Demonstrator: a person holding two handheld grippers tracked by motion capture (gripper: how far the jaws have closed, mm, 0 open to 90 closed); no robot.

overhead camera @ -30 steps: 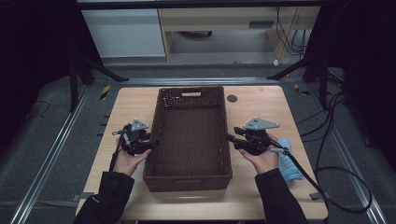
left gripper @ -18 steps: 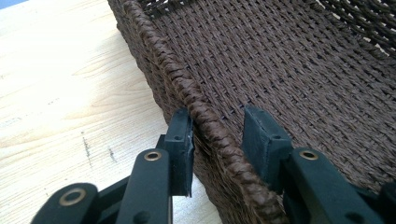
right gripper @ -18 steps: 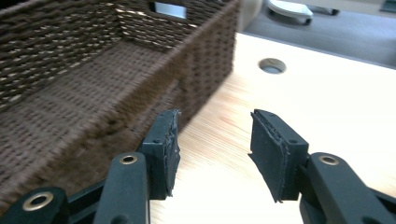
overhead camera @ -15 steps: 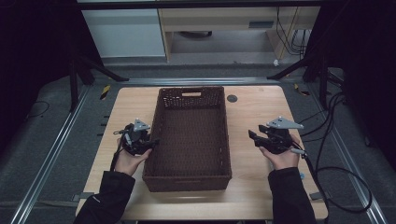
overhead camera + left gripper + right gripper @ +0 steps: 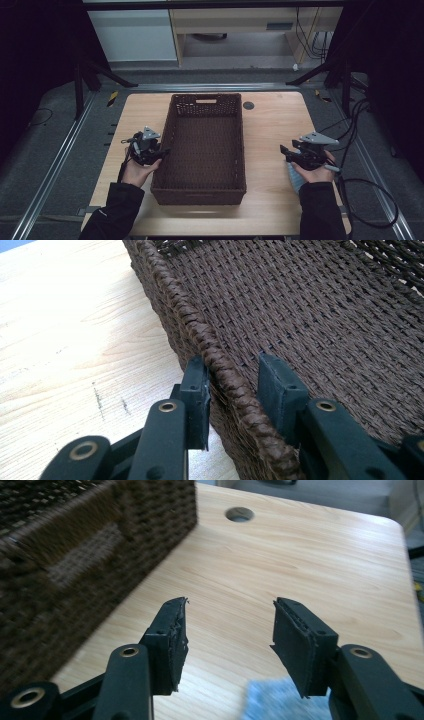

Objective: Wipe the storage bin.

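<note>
While your left tool [image 5: 159, 152] straddles its rim from above, the dark brown woven basket [image 5: 205, 145] sits mid-bench [image 5: 270, 125], nothing visible inside. Left gripper view: jaws just been closing, one pad touches the braided rim [image 5: 220, 370]. Right gripper view: your right tool [image 5: 227, 630] spread, opening, holding nothing, beside the basket.

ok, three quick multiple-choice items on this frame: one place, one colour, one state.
1. Where does the left gripper sit?
A. astride the basket's rim
B. over the table hole
C. inside the basket

2. Colour of the basket?
A. white
B. dark brown
C. green

3. The right gripper is:
A. shut on the rim
B. holding a cloth
C. open, nothing between its jaws

Key: 1 A, the woven rim runs between its jaws; 2 B, dark brown weave in the high view; 3 C, bare table shows between the jaws.
</note>
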